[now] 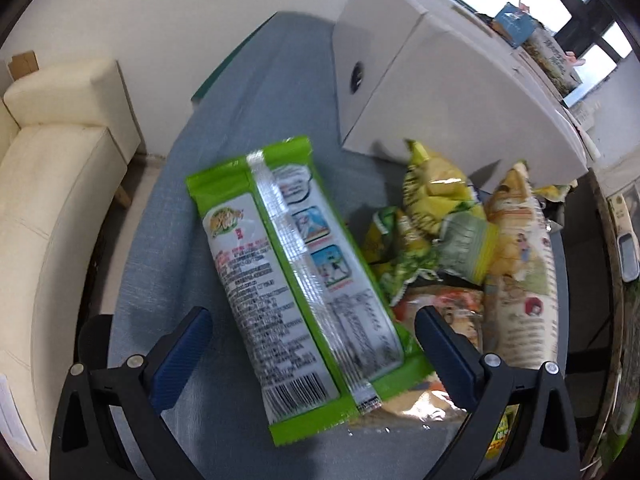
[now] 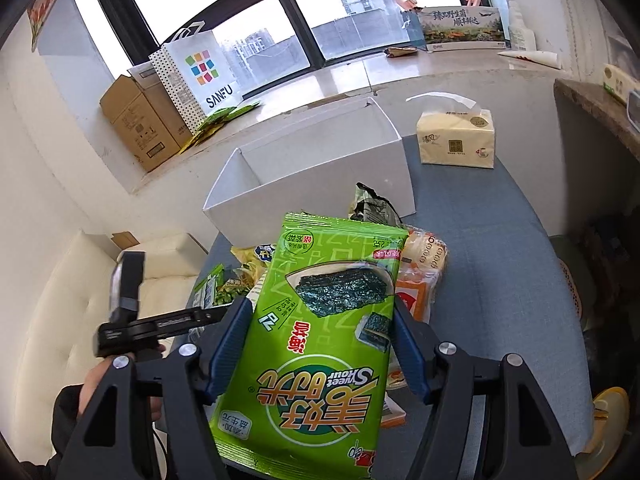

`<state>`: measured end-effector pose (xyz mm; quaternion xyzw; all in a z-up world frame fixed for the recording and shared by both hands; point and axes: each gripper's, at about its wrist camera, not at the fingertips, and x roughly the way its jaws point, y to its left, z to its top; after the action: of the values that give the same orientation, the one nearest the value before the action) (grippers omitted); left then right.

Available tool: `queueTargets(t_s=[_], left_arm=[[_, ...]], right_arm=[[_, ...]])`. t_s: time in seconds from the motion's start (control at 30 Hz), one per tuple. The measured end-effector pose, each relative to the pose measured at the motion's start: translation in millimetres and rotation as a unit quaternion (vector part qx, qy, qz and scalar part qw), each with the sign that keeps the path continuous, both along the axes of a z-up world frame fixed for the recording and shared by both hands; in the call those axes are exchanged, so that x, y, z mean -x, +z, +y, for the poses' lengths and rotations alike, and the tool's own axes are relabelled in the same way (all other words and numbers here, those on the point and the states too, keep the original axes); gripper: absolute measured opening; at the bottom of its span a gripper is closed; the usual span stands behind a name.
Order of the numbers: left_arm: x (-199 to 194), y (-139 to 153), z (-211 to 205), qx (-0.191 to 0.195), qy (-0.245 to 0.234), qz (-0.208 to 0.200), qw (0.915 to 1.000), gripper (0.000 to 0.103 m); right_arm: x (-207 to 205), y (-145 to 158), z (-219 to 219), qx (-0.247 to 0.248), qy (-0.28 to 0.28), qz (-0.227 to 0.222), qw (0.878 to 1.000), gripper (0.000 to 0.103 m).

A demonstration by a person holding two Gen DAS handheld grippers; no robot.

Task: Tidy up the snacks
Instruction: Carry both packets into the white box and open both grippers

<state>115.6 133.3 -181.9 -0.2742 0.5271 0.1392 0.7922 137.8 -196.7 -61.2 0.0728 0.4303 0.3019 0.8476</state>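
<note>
Blue tabletop (image 2: 500, 260): right tool (image 2: 320, 344), tilted downward, clamps seaweed packet (image 2: 320, 320).

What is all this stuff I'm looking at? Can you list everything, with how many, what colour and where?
Seaweed snack packet: one, green, held in the right gripper above the table.
Long snack packet: one, green and white, back side up on the table.
Snack pile: several, yellow, green, orange, beside the long packet.
Box: one, white, open, at the table's far side.
Tissue pack: one, pale yellow, right of the box.
Table cover: one, blue-grey.
Shopping bag: one, white, on the windowsill.
Cardboard boxes: two, brown, left of the bag.
Sofa: one, cream, beside the table.
Left gripper: black and blue, open over the long packet.
Right gripper: black and blue.
</note>
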Motion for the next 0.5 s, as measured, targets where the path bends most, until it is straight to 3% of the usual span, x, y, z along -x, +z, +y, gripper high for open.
queueTargets(t_s=[0.03,0.1,0.17,0.3,0.5], left_arm=[[2,-1,1,0.006,-0.001,-0.005,1.0,0.083],[6,1,1,-0.003,-0.01,-0.016,0.9998,0.08],[16,5,-1,-0.014,-0.024,-0.039,0.9989,0.067],[44,19,-9,-0.053,-0.04,-0.078,0.9947,0.067],[76,56,-24,-0.069,-0.073,-0.161,0.9818,0.067]], right_arm=[[-1,0,0,0.001,0.0,0.001,1.0,0.072],[-1,-1,-1,0.003,0.001,0.001,1.0,0.072],[-1,-3,-1,0.002,0.004,0.004,1.0,0.072],[0,-4,1,-0.003,0.01,0.006,1.0,0.072],[-2,-4,6,-0.015,0.019,0.003,1.0,0.072]])
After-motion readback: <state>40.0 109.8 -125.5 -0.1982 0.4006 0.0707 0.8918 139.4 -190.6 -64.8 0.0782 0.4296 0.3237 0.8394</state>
